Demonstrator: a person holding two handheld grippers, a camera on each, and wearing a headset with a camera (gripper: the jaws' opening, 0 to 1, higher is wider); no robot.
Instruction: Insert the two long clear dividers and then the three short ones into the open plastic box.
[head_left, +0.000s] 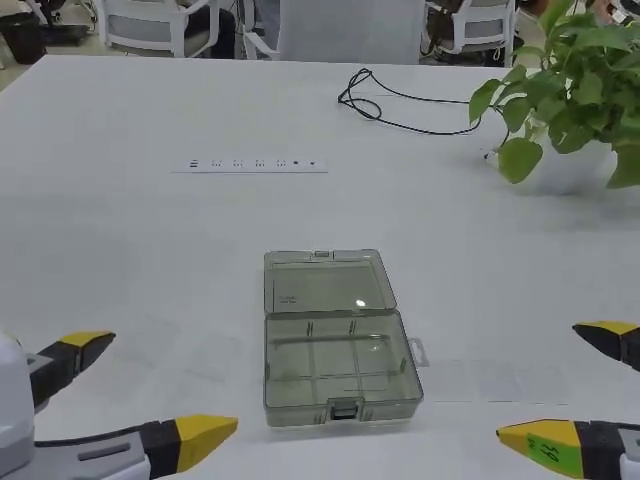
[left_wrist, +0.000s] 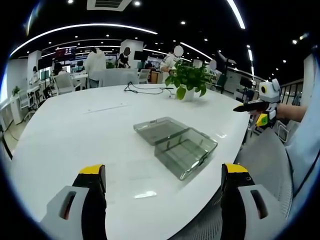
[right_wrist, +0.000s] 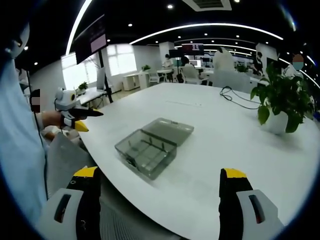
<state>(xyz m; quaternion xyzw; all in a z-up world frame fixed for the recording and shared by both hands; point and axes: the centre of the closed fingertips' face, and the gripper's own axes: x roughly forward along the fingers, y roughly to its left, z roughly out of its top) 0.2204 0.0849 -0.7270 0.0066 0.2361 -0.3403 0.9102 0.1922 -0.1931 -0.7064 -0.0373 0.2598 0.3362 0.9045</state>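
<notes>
Left tool (head_left: 170, 384) and right tool (head_left: 539, 380) — yellow-tipped jaws held wide apart, empty. Just beyond, the smoky clear plastic box (head_left: 340, 385) is seen open on the smooth white tabletop (head_left: 120, 230), lid (head_left: 325, 285) laid flat — divider walls (head_left: 313, 360) inside. Farther: looped black cable (head_left: 375, 100), leafy plant (head_left: 575, 90).

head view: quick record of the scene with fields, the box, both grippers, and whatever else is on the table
box: clear plastic box, lid open flat on the far side
box interior: thin lines cross the base; dividers or moulded ribs, cannot tell
left gripper: open, empty, left of the box
right gripper: open, empty, right of the box
surface: white table
far items: power strip, black cable, potted plant
</notes>
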